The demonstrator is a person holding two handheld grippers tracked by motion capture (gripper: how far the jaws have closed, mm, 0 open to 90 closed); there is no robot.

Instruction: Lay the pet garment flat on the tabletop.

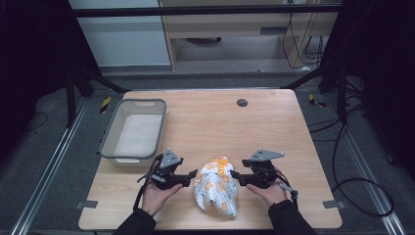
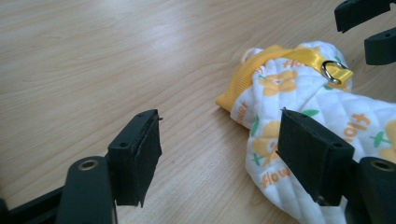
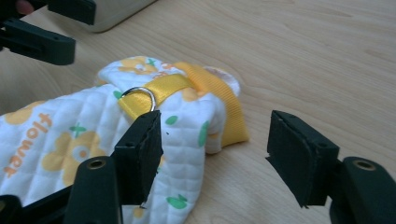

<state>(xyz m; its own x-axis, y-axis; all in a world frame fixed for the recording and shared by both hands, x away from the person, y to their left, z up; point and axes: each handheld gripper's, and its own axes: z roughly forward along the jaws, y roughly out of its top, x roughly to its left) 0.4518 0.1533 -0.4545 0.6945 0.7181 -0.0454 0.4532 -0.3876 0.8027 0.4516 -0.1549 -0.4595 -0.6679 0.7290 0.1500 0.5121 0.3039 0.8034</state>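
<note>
Lying near the front edge of the tabletop (image 1: 274, 122), about midway between its two front corners, the quilted cloth bundle (image 1: 216, 192) has a gripper on each side. The left gripper (image 1: 192, 175) has its jaws apart and grasps nothing; one pad stands over the cloth's edge and the other over bare wood. The right gripper (image 1: 234, 176) is also unclenched, one pad over the quilting near the metal ring (image 3: 139, 96), the other beside the yellow strap (image 3: 212, 93) on the wood. The risk seems to be a poor bite: each gripper straddles only the border of the bundle, so a close from here could catch a single thin layer, and the soft cloth may slip out or unfold when lifted. A pad could also land on the ring and slide off. The grey basket (image 1: 109, 142) stands by the left edge, well apart.
</note>
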